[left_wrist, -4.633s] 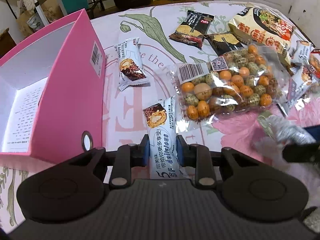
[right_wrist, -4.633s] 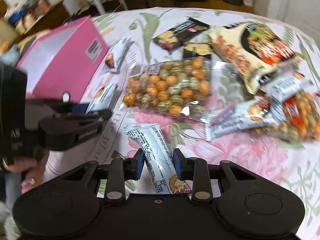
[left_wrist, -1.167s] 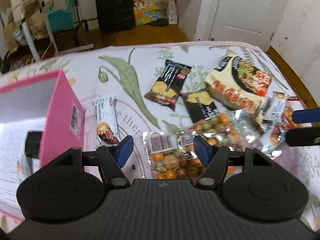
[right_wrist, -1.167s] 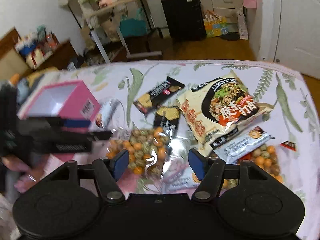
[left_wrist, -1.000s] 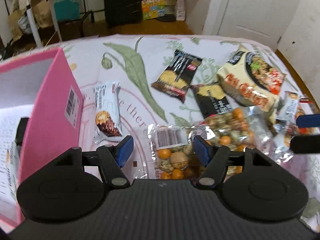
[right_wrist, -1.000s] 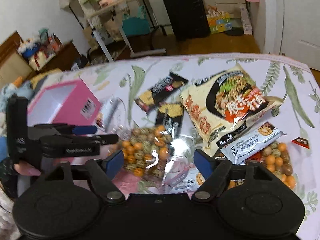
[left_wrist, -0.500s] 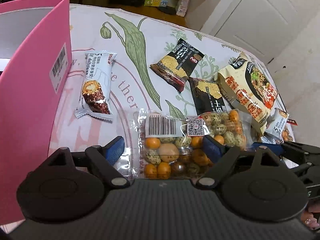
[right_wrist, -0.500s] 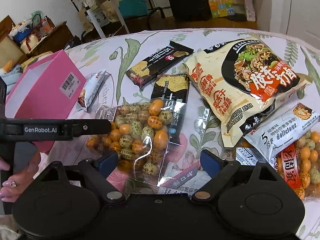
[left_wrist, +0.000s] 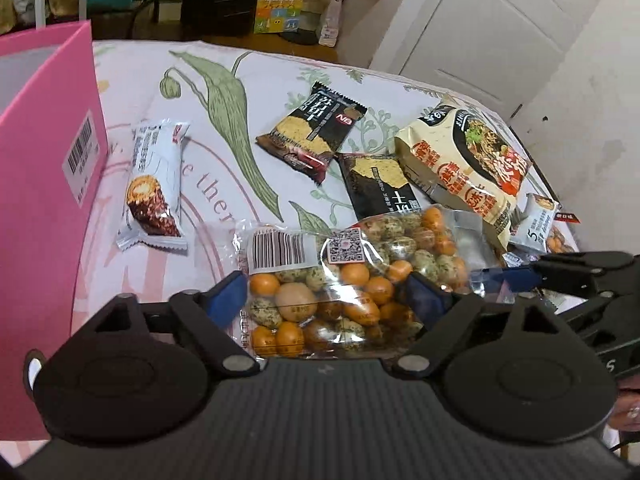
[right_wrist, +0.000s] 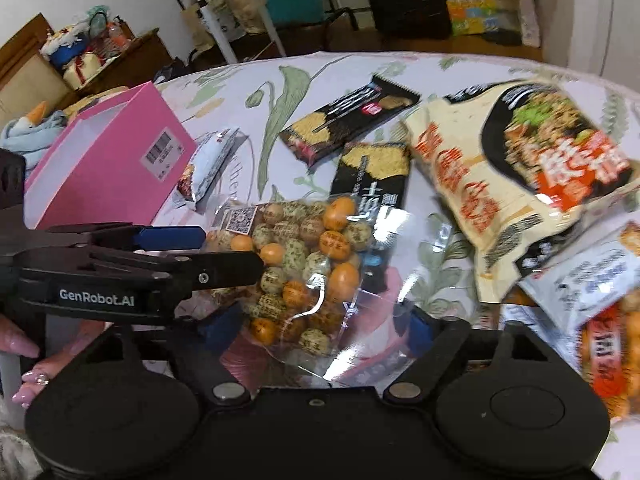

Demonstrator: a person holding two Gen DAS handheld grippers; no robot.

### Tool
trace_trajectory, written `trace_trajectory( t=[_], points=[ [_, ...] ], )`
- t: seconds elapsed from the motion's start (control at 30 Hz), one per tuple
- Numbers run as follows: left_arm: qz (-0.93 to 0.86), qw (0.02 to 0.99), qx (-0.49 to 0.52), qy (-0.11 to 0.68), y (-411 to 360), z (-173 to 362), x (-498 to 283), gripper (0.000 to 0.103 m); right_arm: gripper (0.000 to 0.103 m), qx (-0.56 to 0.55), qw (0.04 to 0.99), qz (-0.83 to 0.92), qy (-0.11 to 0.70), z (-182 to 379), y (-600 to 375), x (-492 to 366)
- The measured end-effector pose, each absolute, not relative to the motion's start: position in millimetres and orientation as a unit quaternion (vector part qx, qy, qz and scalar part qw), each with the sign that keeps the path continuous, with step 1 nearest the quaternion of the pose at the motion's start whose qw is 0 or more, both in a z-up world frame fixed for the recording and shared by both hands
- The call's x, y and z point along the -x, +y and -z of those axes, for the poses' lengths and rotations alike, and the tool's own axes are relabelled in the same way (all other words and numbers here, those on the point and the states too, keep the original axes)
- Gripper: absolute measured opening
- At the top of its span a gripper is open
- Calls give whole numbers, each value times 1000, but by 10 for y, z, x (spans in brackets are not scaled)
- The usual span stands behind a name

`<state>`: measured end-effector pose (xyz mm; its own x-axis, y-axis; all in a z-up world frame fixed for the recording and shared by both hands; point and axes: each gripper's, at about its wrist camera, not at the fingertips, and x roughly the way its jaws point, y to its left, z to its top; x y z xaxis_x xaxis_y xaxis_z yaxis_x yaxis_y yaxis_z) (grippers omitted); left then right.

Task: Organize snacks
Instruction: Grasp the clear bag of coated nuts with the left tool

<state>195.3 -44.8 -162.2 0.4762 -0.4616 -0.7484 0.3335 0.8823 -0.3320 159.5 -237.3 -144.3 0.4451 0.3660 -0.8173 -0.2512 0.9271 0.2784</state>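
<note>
A clear bag of orange and speckled coated nuts (left_wrist: 340,280) (right_wrist: 304,252) lies on the flowered tablecloth. My left gripper (left_wrist: 324,296) straddles its barcode end, blue pads at either side, jaws closing, not clearly pressing. In the right wrist view the left gripper (right_wrist: 224,254) comes in from the left. My right gripper (right_wrist: 322,328) straddles the bag's clear flap end, jaws closing, pads apart from it. In the left wrist view the right gripper (left_wrist: 520,280) reaches in at the right edge.
An open pink box (left_wrist: 40,200) (right_wrist: 112,152) stands at the left. A white snack bar (left_wrist: 154,188) lies beside it. Two black packets (left_wrist: 316,132) (left_wrist: 380,188), a noodle bag (left_wrist: 468,160) (right_wrist: 520,160) and more small packs (right_wrist: 592,276) lie behind and to the right.
Both grippers have let go of the white snack bars they once held. They sank toward the nut bag, one at each end, and their jaws have narrowed over the last half second.
</note>
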Motion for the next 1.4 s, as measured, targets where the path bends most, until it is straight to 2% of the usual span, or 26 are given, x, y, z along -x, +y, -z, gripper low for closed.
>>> trace_trajectory(
  t=[0.03, 0.07, 0.1, 0.2, 0.33, 0.37, 0.4, 0.5, 0.57, 0.8, 0.93, 1.03, 1.13, 1.2, 1.3, 1.4],
  points=[
    [234, 856, 67, 457, -449, 1613, -1956, 79, 76, -50, 853, -179, 489, 1414, -2366, -1563],
    [234, 855, 65, 458, -443, 1605, -1963, 76, 58, -38, 860, -169, 481, 1368, -2359, -1522],
    [235, 854, 67, 460, -428, 1598, -1970, 74, 45, -36, 862, -166, 478, 1321, -2368, -1498],
    [239, 842, 85, 476, -382, 1597, -2021, 74, 33, -48, 863, -163, 475, 1221, -2415, -1468],
    [239, 842, 79, 476, -379, 1596, -2002, 74, 25, -69, 858, -152, 485, 1229, -2491, -1464],
    [239, 841, 78, 479, -383, 1590, -1997, 74, 20, -73, 858, -150, 485, 1223, -2502, -1460],
    [240, 839, 78, 482, -385, 1583, -1998, 74, 4, -76, 858, -143, 487, 1213, -2513, -1458],
    [255, 823, 80, 501, -395, 1577, -2014, 74, 4, -62, 854, -107, 506, 1190, -2499, -1439],
    [254, 829, 74, 492, -379, 1570, -1951, 78, 4, -68, 853, -113, 504, 1143, -2533, -1397],
    [237, 841, 50, 484, -398, 1565, -1922, 81, 3, -59, 853, -68, 515, 1152, -2697, -1350],
    [247, 814, 113, 514, -283, 1680, -2051, 83, 3, -68, 850, -63, 518, 1185, -2724, -1349],
    [275, 813, 124, 499, -295, 1729, -2064, 83, 5, -80, 848, -63, 520, 1204, -2730, -1359],
    [294, 820, 109, 479, -324, 1752, -2038, 81, 13, -167, 834, -64, 522, 1260, -2868, -1365],
    [299, 810, 124, 489, -304, 1732, -2070, 78, 29, -216, 825, -71, 517, 1286, -2950, -1335],
    [308, 796, 130, 505, -314, 1720, -2094, 76, 40, -225, 824, -87, 513, 1301, -2925, -1304],
    [323, 772, 151, 527, -340, 1750, -2099, 74, 42, -193, 828, -95, 518, 1303, -2792, -1331]
  ],
)
